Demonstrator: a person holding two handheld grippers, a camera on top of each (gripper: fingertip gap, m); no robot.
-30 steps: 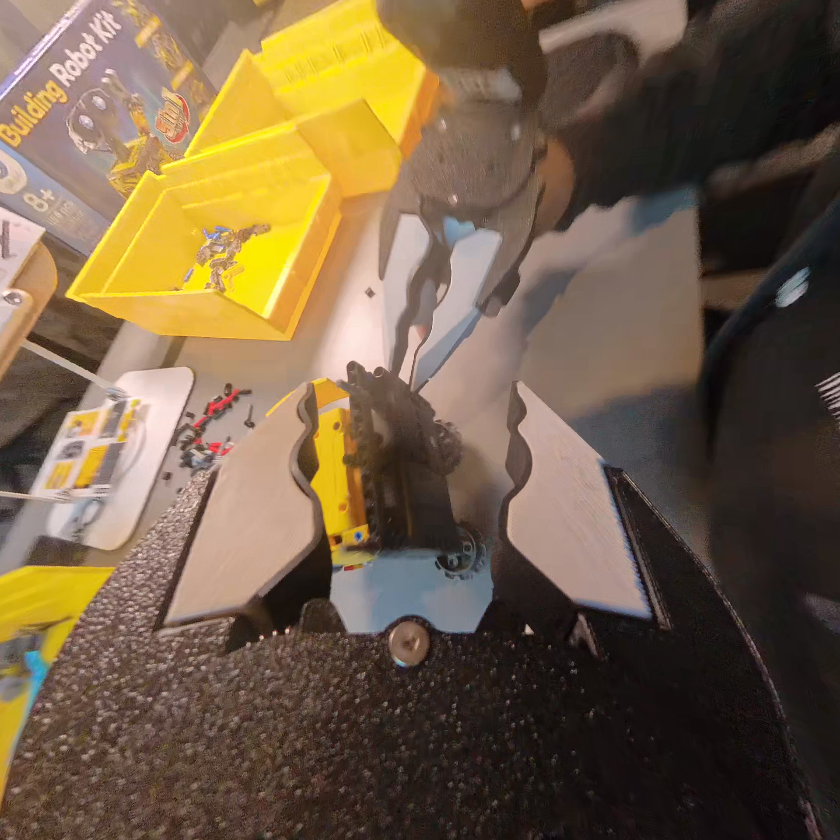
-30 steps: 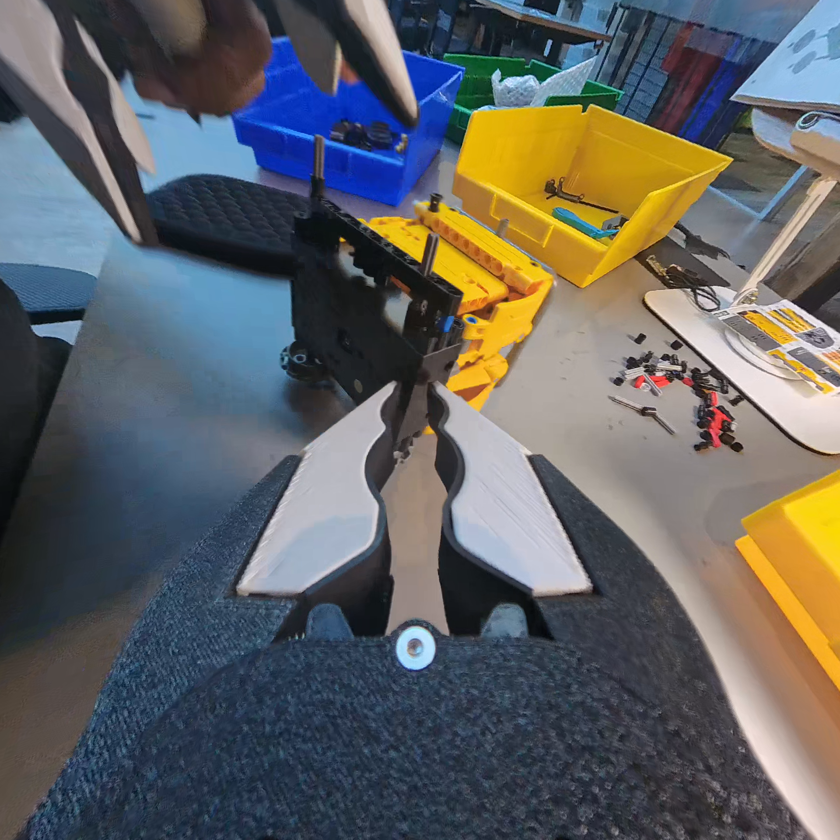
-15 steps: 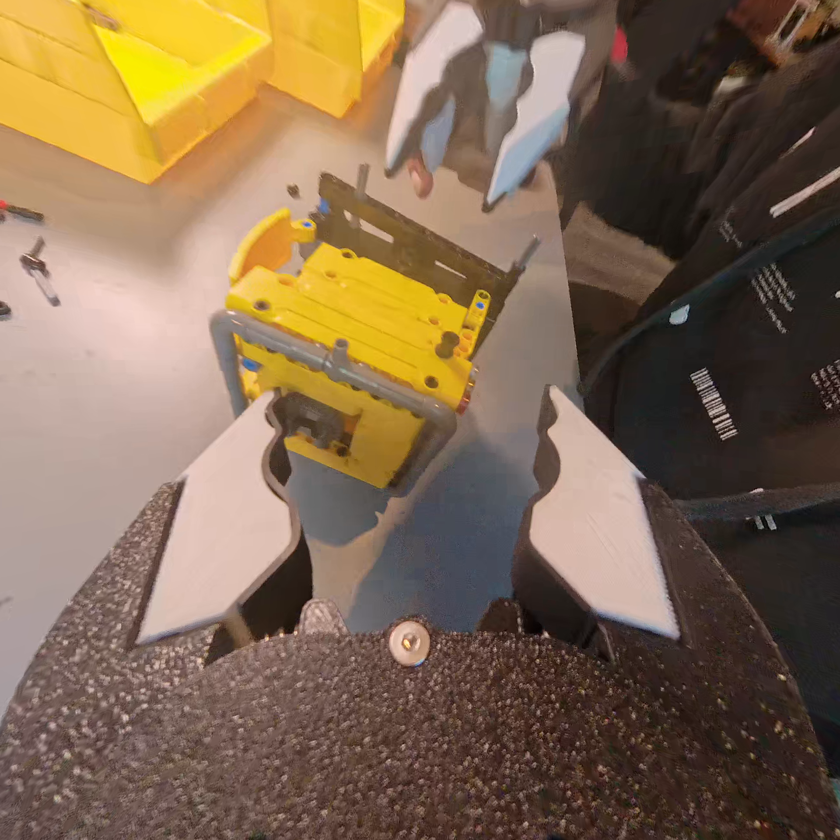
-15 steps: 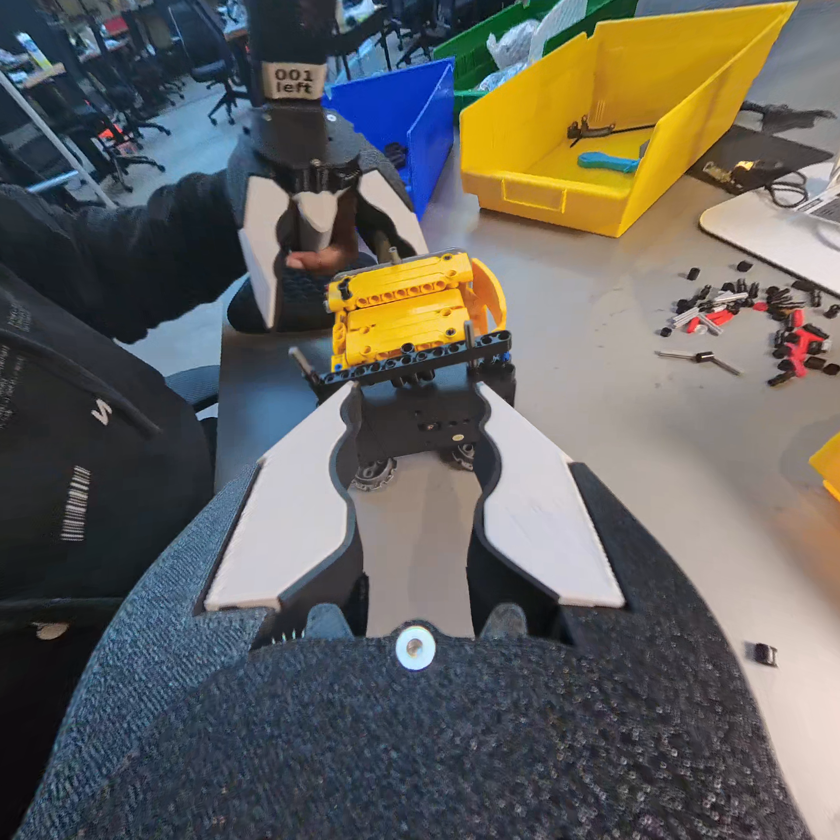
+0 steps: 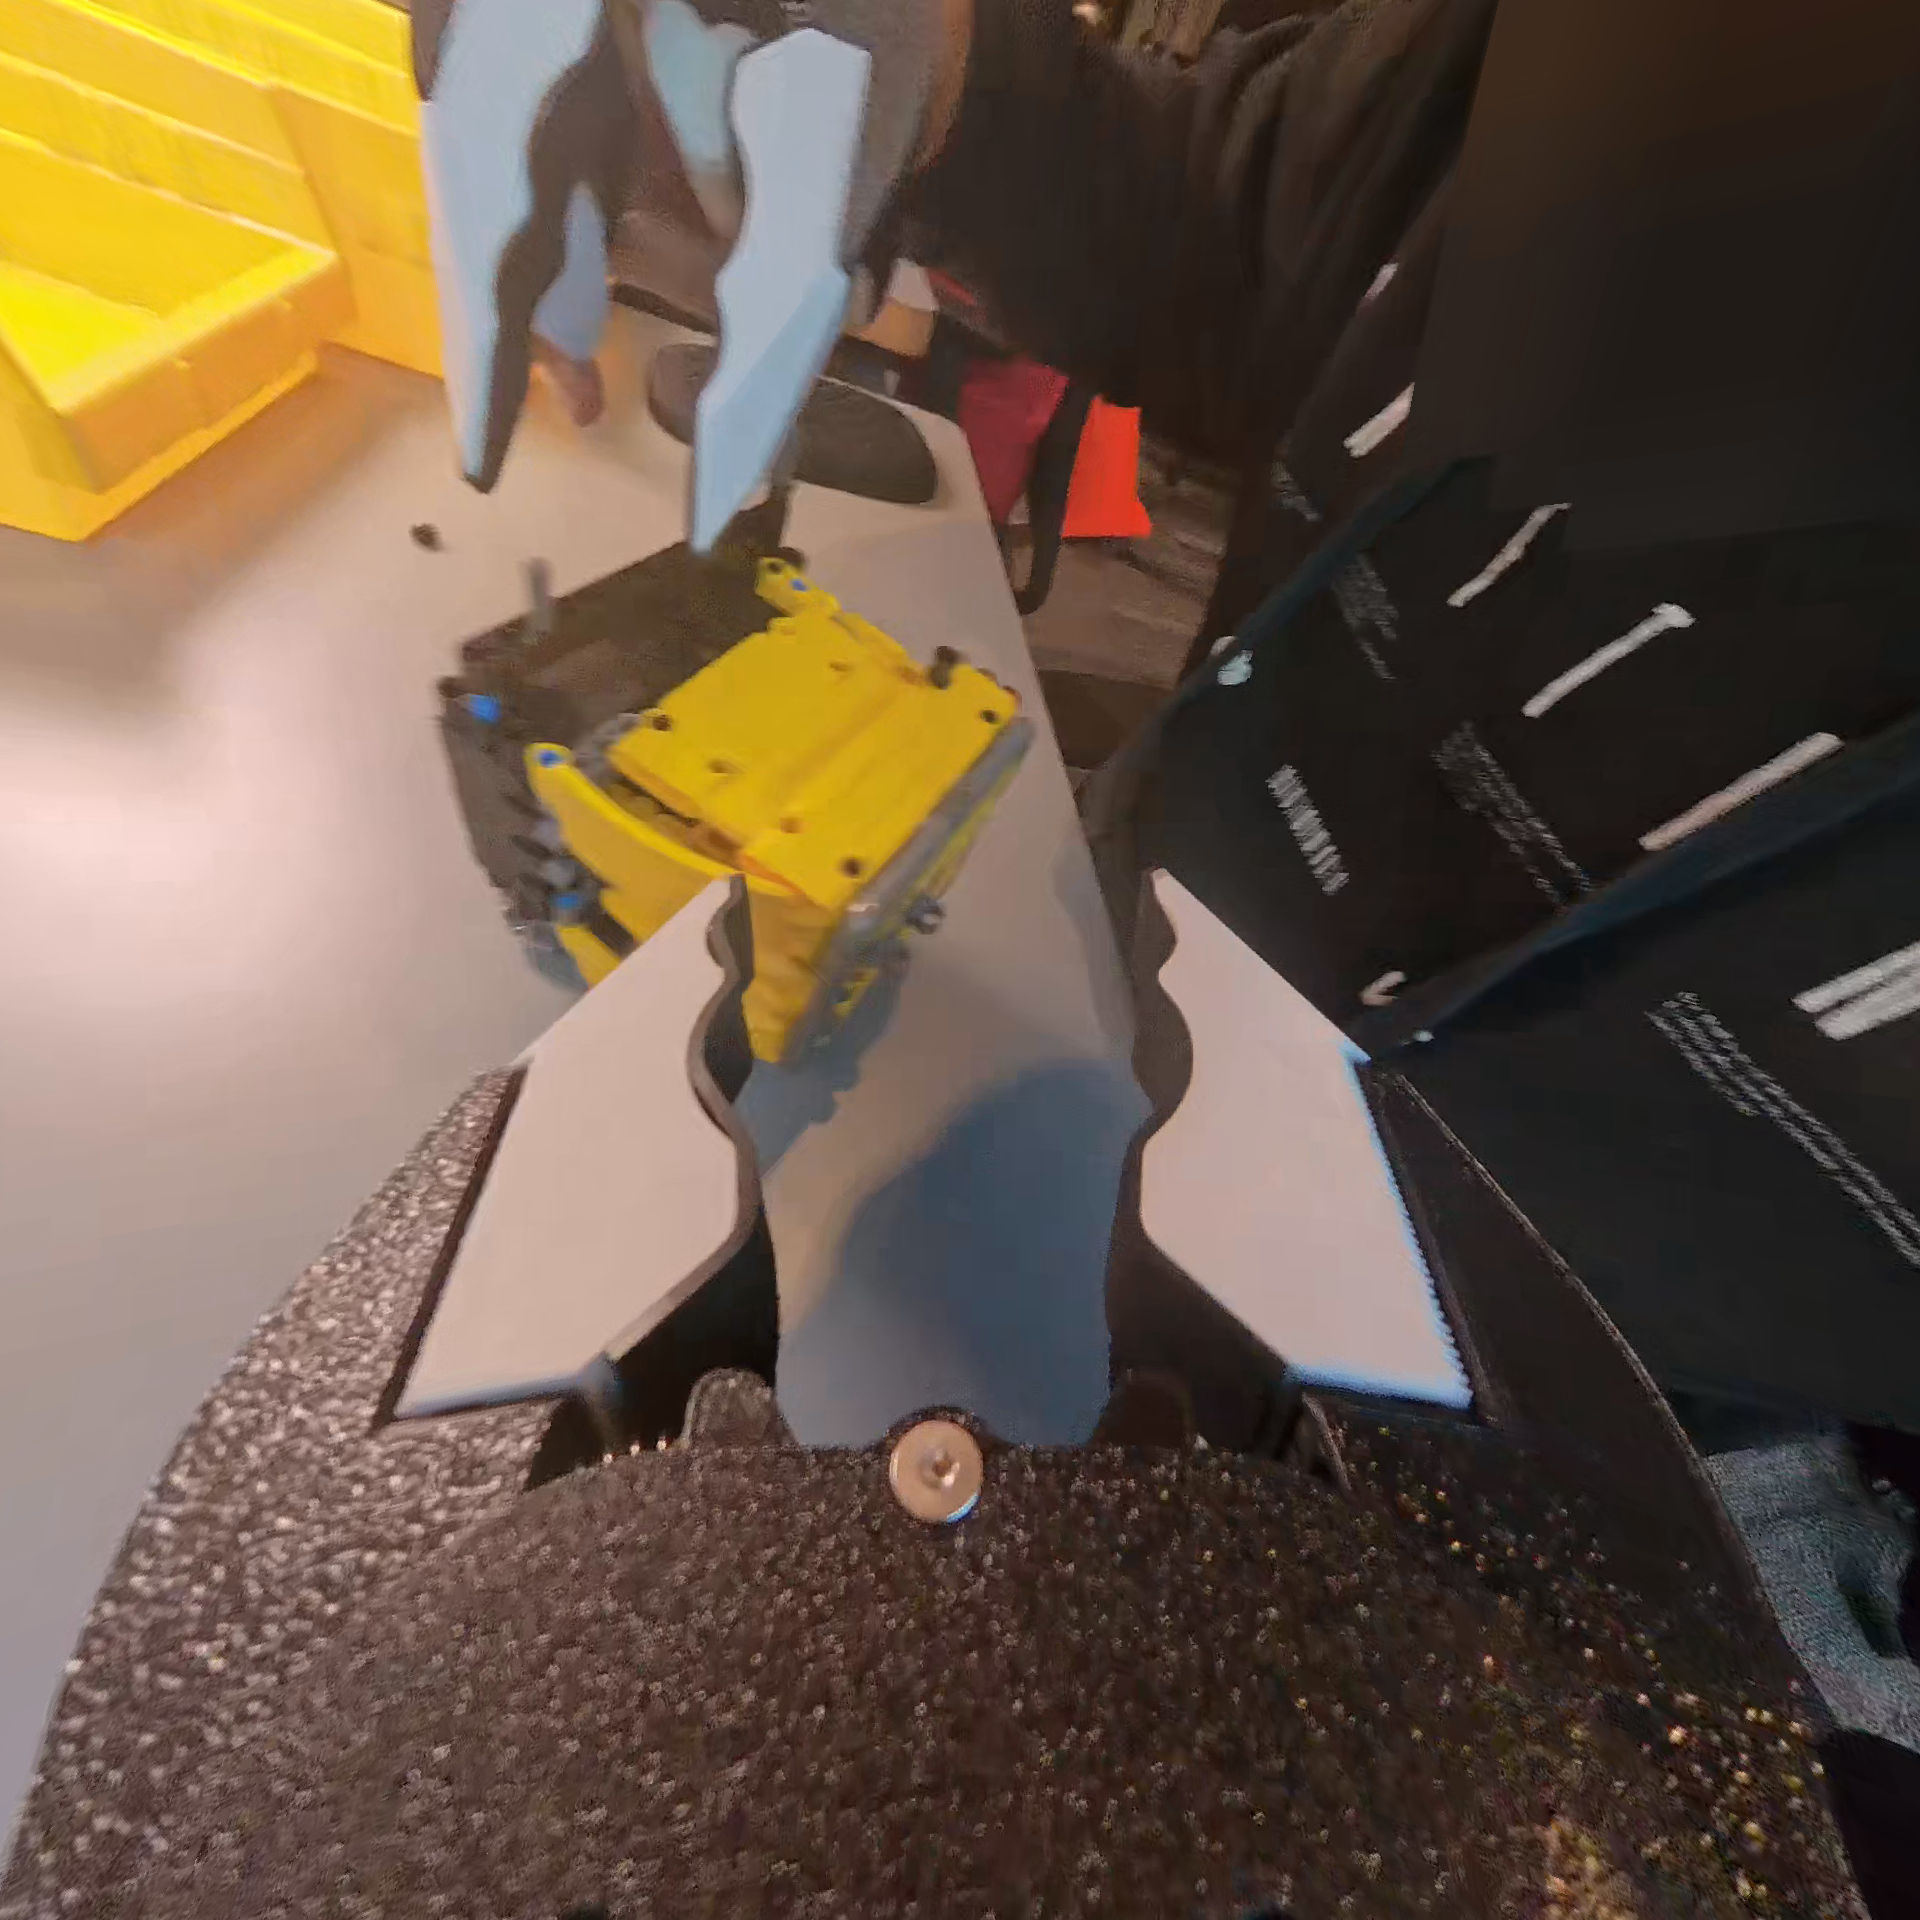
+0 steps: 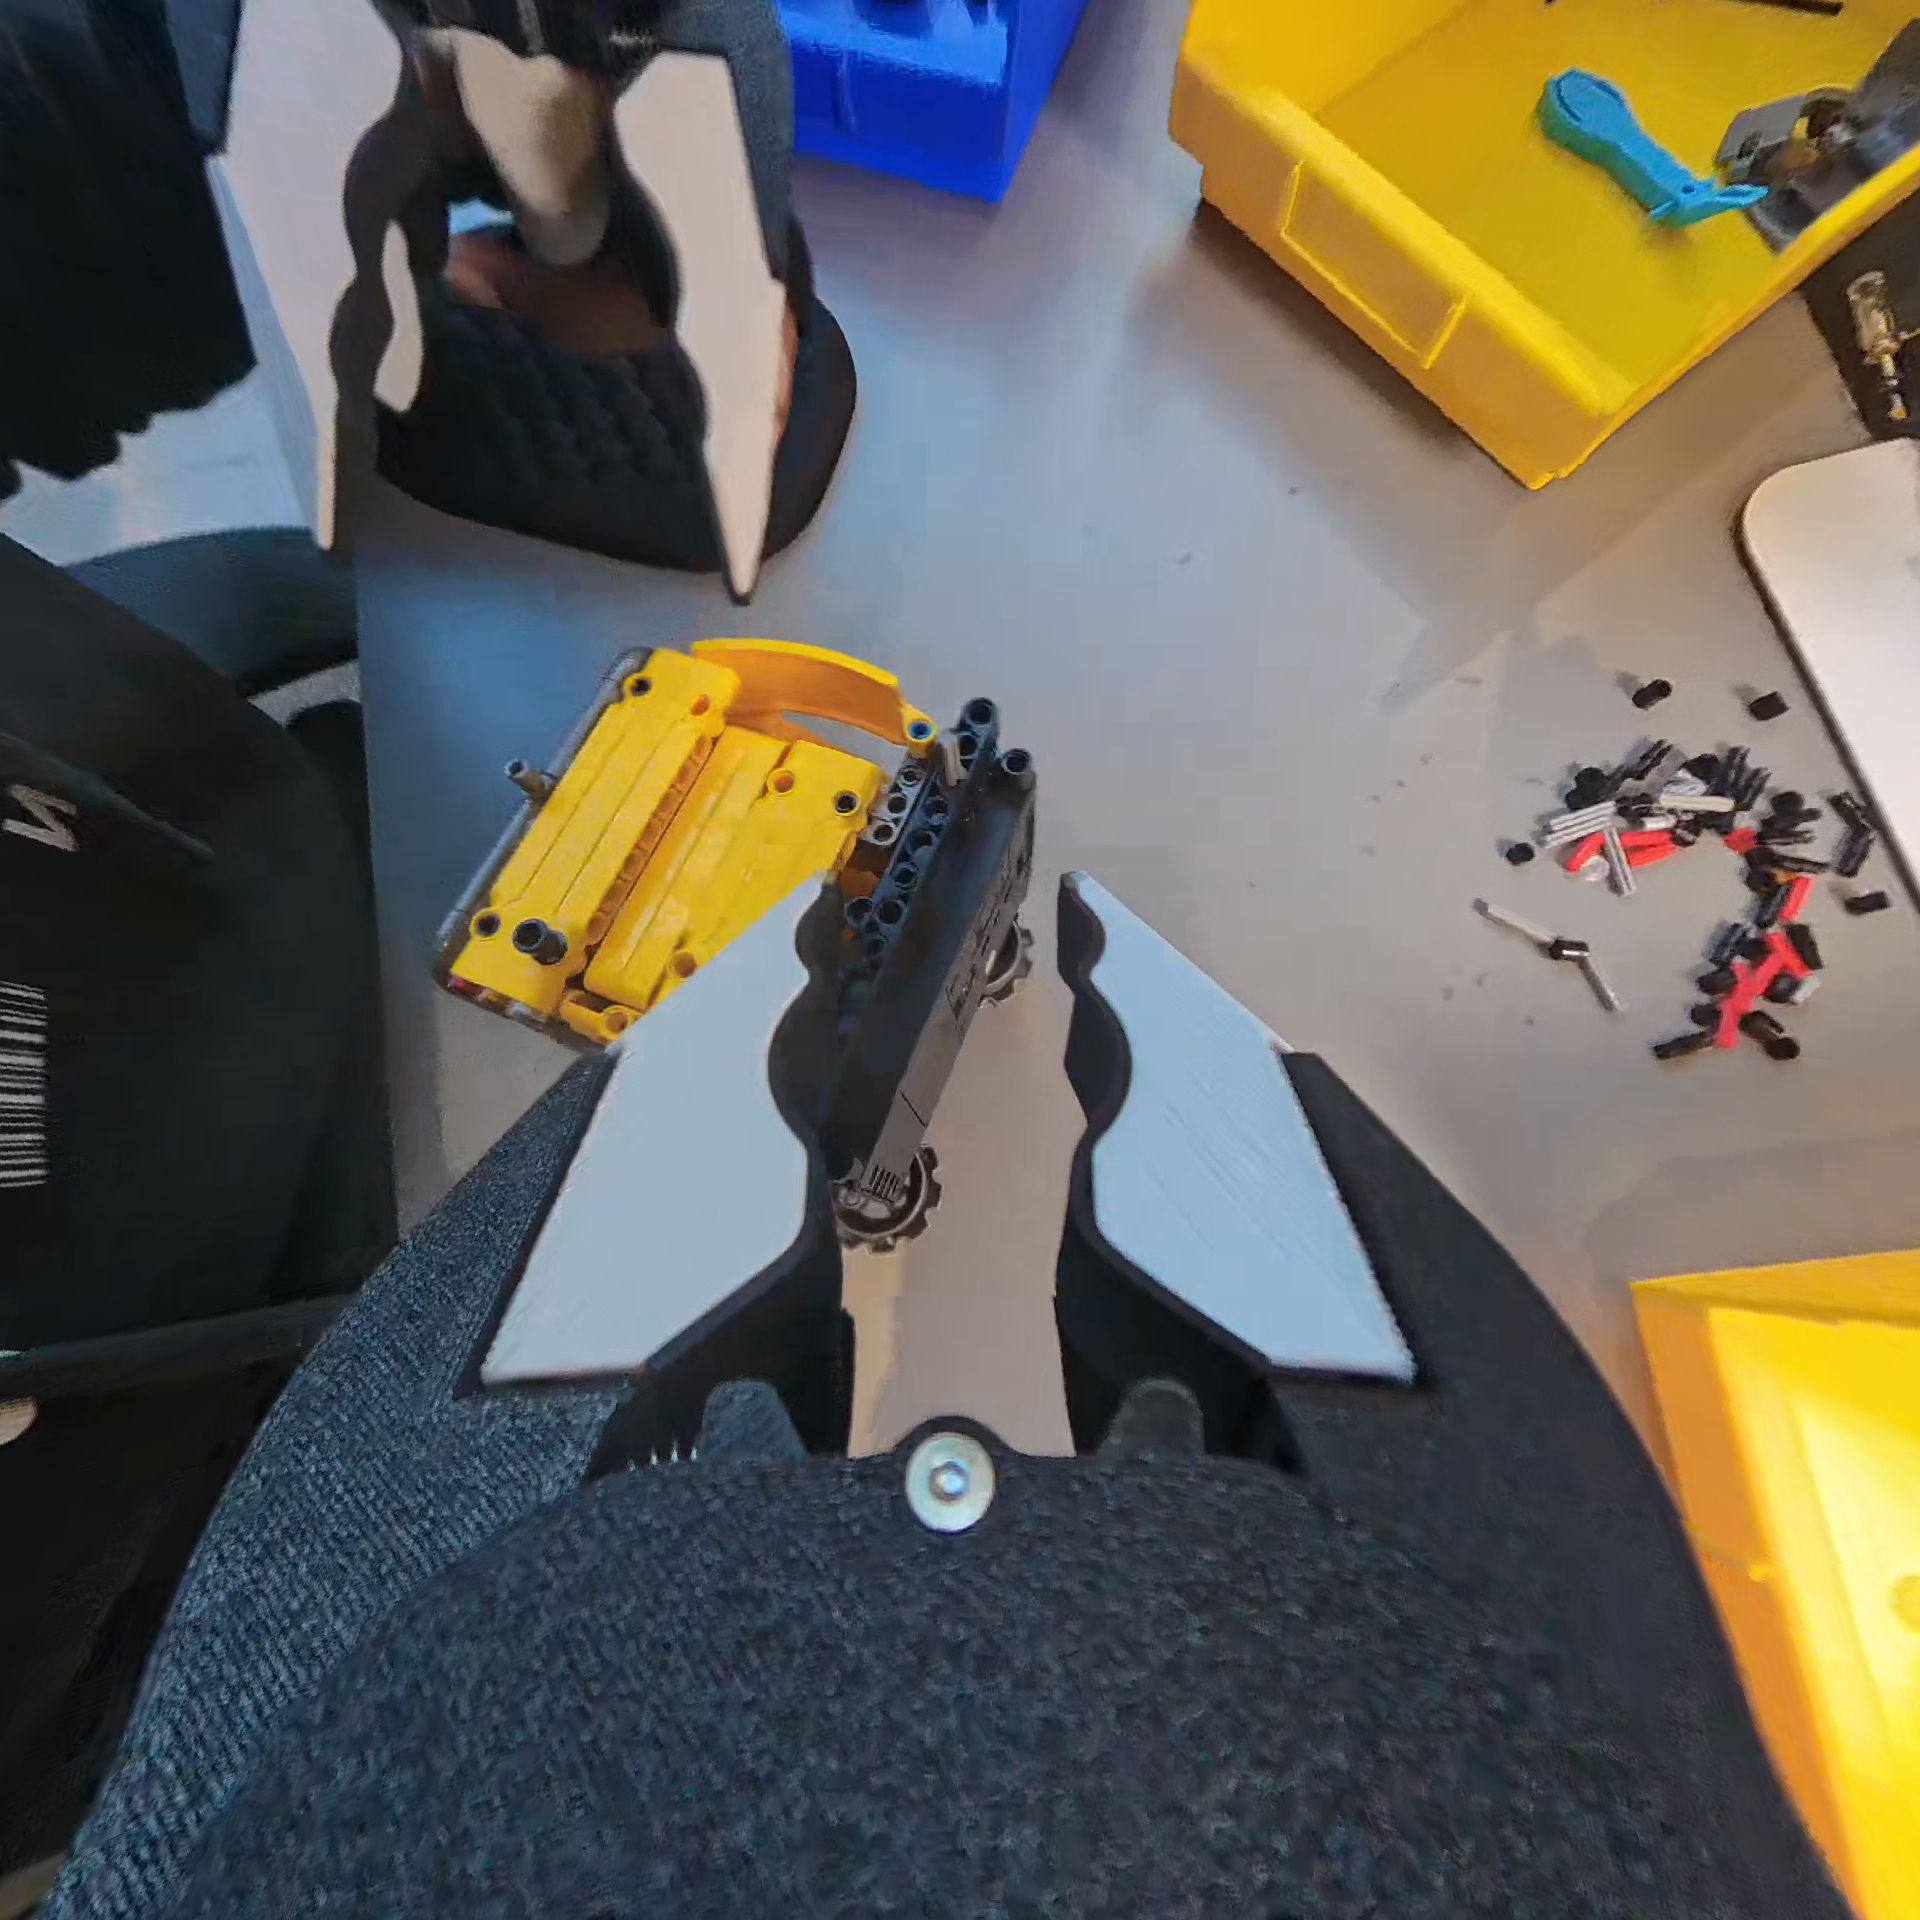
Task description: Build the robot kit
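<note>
Both tongs gape wide, holding nothing: right gripper [image 6: 940, 904] over the yellow-black brick model [image 6: 727, 842], left gripper [image 5: 940, 894] at its 11 o'clock

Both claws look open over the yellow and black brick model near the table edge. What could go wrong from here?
1. The brick model sits close to the table edge; a nudge might push it off.
2. The right claw straddles the black frame loosely; closing off-centre may tip it.
3. The left claw hovers close and could collide.
</note>
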